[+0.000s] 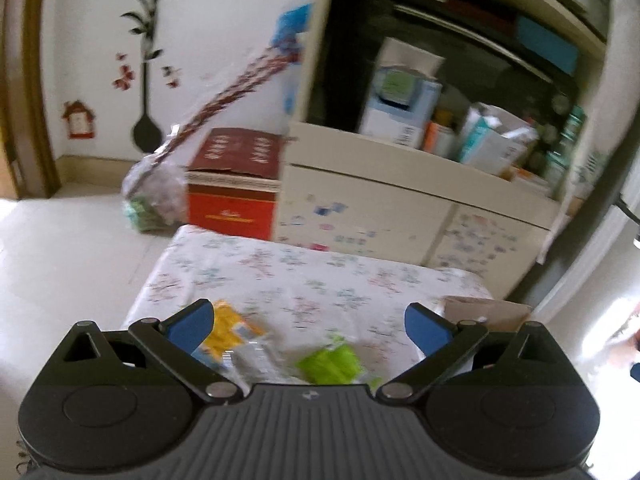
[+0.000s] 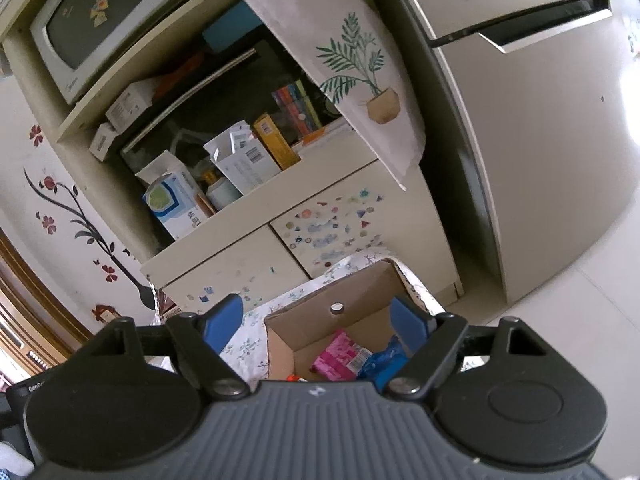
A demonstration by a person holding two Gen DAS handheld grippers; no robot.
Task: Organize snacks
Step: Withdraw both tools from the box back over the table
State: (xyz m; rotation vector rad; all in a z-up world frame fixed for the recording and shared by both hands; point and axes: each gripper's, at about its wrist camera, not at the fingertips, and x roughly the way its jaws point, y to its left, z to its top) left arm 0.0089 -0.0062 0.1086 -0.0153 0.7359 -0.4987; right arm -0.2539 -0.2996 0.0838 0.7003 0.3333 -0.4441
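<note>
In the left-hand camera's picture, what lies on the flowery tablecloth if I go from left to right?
Yellow packet → clear wrapper → green packet → cardboard box at the table's right edge.

Daylight is washing over the pale tiled floor [image 1: 60, 240] at left, while a cream cabinet [image 2: 248, 240] and fridge [image 2: 540, 140] are filling the frame's right.
</note>
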